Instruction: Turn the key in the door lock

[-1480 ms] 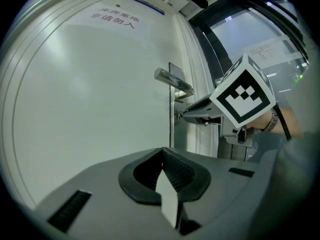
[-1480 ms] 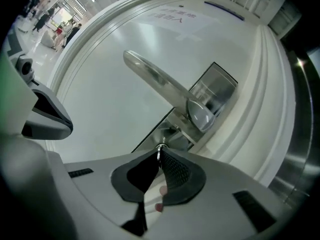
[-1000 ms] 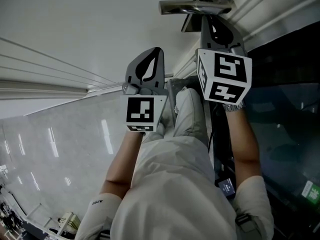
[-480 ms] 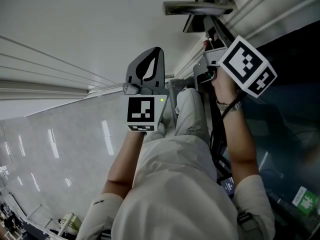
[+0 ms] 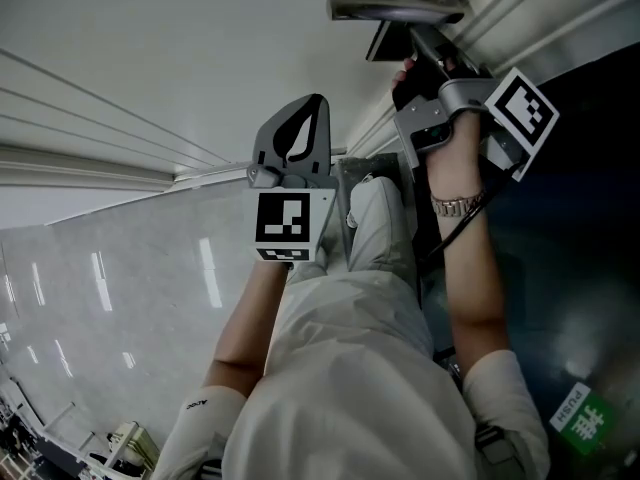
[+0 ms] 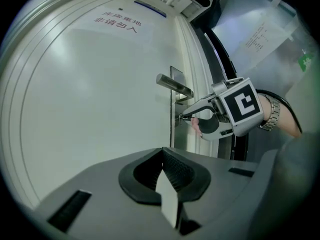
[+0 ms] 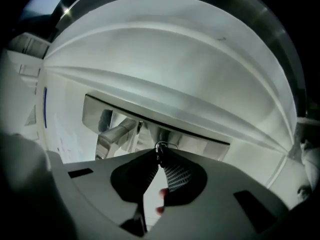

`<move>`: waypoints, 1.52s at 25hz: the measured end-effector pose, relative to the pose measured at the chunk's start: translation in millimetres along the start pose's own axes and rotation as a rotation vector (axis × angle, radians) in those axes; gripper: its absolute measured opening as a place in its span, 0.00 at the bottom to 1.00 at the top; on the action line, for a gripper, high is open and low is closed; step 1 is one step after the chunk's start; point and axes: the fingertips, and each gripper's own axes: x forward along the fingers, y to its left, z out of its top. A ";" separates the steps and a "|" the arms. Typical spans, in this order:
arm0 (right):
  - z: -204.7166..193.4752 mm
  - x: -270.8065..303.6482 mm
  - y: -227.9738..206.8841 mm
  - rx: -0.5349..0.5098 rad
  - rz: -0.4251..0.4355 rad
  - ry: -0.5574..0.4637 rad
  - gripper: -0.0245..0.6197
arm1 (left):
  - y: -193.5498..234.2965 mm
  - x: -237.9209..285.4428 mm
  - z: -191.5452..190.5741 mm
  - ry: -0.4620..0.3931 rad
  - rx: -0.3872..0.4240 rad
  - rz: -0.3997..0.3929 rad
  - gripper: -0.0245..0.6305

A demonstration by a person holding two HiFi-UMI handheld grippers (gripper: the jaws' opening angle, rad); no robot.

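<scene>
The key (image 7: 161, 147) is seated in the lock (image 6: 174, 122) below the door handle (image 6: 175, 86). It is pinched at the tips of the right tongs (image 7: 160, 158), whose jaws are easing open. The left tongs (image 6: 162, 156) are held closed and empty, apart from the white door (image 6: 100, 94).

The white door (image 6: 100, 109) stands ahead of the left tool (image 6: 162, 156). On it, ahead and to the right of this tool, are a metal lock plate (image 6: 176, 134) with a key (image 7: 160, 148), and a lever handle (image 6: 172, 85) above.
</scene>
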 end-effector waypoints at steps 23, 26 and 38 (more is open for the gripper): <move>-9.9 -11.0 6.5 0.285 0.056 -0.008 0.10 | -14.9 1.0 17.0 -0.020 -0.002 -0.044 0.05; -14.8 -7.7 4.6 0.309 0.060 -0.001 0.10 | -15.7 4.5 21.6 -0.046 0.013 -0.057 0.05; -10.2 -5.9 1.9 0.322 0.074 -0.028 0.11 | -21.7 3.0 26.0 -0.044 0.058 -0.065 0.05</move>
